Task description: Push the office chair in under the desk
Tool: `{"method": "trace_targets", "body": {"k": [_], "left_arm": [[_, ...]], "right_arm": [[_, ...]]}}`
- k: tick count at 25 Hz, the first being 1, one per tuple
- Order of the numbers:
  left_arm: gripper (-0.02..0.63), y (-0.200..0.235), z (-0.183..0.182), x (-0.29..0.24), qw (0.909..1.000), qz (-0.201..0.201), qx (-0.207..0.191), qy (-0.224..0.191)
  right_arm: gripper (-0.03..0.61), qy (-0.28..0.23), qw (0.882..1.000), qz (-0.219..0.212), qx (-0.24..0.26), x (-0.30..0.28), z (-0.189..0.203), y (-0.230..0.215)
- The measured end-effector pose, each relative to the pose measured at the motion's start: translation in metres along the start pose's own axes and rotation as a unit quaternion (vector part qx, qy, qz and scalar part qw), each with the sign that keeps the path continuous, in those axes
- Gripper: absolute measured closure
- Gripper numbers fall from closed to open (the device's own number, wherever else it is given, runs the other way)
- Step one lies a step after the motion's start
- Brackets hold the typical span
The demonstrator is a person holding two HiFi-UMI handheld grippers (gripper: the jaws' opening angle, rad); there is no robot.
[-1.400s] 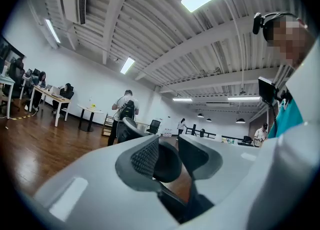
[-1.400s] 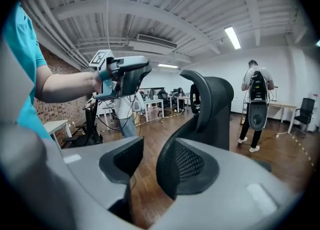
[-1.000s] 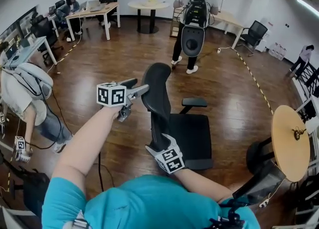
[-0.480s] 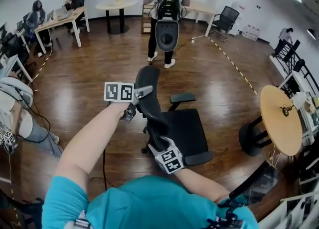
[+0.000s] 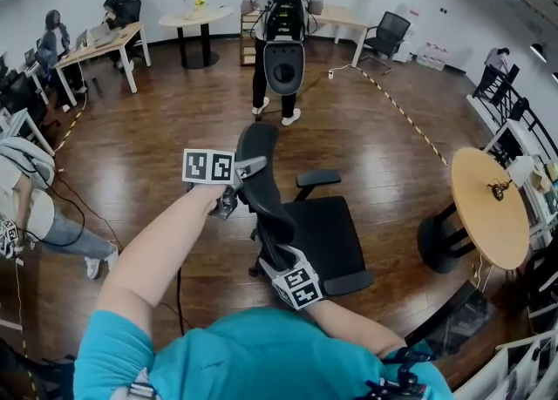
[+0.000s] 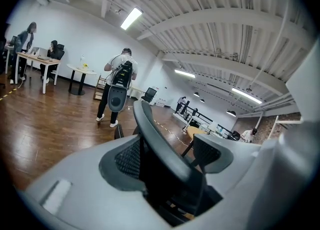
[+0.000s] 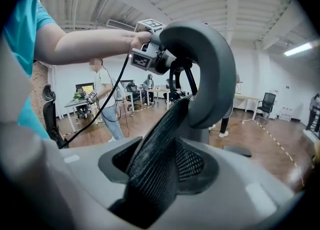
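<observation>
The black office chair (image 5: 327, 233) stands on the wood floor with its back towards me. My left gripper (image 5: 247, 169) is at the top of the backrest (image 5: 260, 182). In the left gripper view the thick rim of the backrest (image 6: 152, 136) fills the space between the pads, and the jaws have just been closing on it. My right gripper (image 5: 277, 261) is lower on the backrest. There its jaws have just been closing too, and they pinch the mesh edge (image 7: 157, 154) below the headrest (image 7: 210, 68).
A person with a backpack (image 5: 281, 32) stands beyond the chair. A round wooden table (image 5: 488, 206) is at the right. Desks (image 5: 105, 41), another round table (image 5: 196, 16) and a second office chair (image 5: 385, 34) line the far wall. Another person (image 5: 26, 189) bends at the left.
My left gripper has come down from beside the headrest onto the backrest's top rim. The right gripper has settled lower on the backrest. The chair has not visibly rolled.
</observation>
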State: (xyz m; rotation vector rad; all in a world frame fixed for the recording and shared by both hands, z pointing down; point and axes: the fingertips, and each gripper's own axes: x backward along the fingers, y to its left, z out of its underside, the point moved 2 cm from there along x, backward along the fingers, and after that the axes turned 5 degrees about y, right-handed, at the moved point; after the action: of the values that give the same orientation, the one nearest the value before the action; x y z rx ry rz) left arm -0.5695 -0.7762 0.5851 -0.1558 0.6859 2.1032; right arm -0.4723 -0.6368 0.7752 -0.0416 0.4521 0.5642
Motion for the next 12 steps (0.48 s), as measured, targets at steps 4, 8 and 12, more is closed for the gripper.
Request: {"method": "trace_targets", "body": {"k": [4, 8, 12], "left_arm": [[0.218, -0.043, -0.001, -0.014, 1.0, -0.002, 0.005, 0.0], [0.222, -0.075, -0.005, -0.035, 0.9999, -0.005, 0.013, -0.005], [0.218, -0.106, -0.009, -0.058, 0.9993, -0.02, 0.023, -0.019]], "right_arm": [[0.374, -0.003, 1.0, -0.013, -0.007, 0.043, 0.004, -0.013], [0.363, 0.003, 0.999, -0.035, -0.002, 0.075, 0.012, -0.036], [0.373, 0.003, 0.999, -0.05, -0.01, 0.107, 0.025, -0.075]]}}
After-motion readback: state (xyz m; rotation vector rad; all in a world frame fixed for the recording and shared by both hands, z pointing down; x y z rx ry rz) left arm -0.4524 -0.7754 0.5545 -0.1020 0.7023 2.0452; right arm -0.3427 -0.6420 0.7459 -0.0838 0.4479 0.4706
